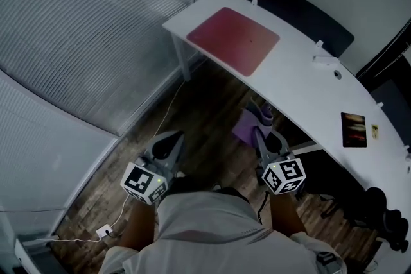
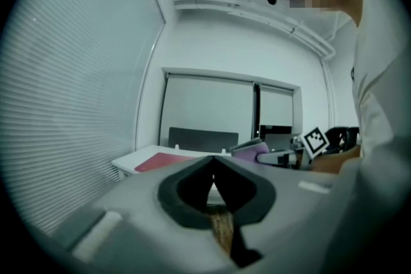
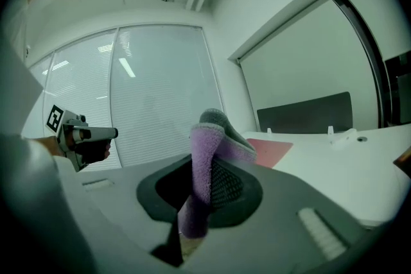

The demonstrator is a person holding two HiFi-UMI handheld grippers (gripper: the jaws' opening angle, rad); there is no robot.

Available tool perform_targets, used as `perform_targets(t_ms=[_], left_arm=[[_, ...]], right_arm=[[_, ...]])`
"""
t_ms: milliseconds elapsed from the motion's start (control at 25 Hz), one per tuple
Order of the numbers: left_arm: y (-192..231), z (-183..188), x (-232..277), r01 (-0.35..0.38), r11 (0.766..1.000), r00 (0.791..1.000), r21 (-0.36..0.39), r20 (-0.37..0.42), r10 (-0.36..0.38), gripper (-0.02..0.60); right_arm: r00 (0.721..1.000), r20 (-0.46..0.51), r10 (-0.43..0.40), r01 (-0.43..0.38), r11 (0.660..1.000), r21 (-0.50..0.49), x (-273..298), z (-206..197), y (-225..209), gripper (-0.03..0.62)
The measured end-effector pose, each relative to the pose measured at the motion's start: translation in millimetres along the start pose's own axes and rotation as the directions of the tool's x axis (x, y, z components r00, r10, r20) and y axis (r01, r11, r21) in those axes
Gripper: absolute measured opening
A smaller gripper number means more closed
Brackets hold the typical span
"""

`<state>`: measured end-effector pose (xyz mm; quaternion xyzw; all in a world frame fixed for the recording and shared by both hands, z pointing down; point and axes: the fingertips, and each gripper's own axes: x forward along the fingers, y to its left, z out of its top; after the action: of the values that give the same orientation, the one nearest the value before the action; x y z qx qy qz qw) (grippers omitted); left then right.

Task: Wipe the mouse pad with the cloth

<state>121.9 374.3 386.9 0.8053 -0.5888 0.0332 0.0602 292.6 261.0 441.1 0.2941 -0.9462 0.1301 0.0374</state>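
The red mouse pad (image 1: 233, 39) lies flat on the far left end of a white curved desk (image 1: 302, 83), well ahead of both grippers. My right gripper (image 1: 260, 131) is shut on a purple cloth (image 1: 247, 128), held over the wooden floor short of the desk. In the right gripper view the cloth (image 3: 204, 163) stands up between the jaws and folds over, with the mouse pad (image 3: 270, 149) beyond it. My left gripper (image 1: 172, 137) is shut with nothing in it. The left gripper view shows the mouse pad (image 2: 164, 162) far off.
A dark chair back (image 1: 302, 9) stands behind the desk. On the desk are a small white object (image 1: 324, 61) and a dark card (image 1: 354, 129). A glass wall with blinds (image 1: 96, 29) runs along the left. A cable and socket (image 1: 103, 231) lie on the floor.
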Motion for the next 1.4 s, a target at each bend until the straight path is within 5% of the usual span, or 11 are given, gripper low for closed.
perform_targets(t_ms=[360,760,1080,1400], left_arm=[[71.5,5.3,84.7,0.113,0.993,0.994,-0.012,0.0,-0.113,0.0],[229.6,29.5,145.5,0.264,0.964,0.965,0.028,-0.001,-0.264,0.0],[351.6,29.4,181.4,0.257,0.966,0.966,-0.017,0.0,-0.257,0.0],[388.4,16.8,251.2,0.27,0.961,0.963,-0.059,0.005,-0.27,0.0]], right_arm=[[0.995,0.005,-0.098,0.098,0.995,-0.006,74.0,23.4,-49.5,0.046],[0.983,0.005,-0.181,0.182,0.983,-0.024,238.7,65.9,-41.1,0.046],[0.979,-0.02,-0.204,0.203,0.979,-0.036,350.2,77.2,-35.4,0.046],[0.976,-0.039,-0.213,0.211,0.977,-0.031,402.6,82.9,-91.9,0.046]])
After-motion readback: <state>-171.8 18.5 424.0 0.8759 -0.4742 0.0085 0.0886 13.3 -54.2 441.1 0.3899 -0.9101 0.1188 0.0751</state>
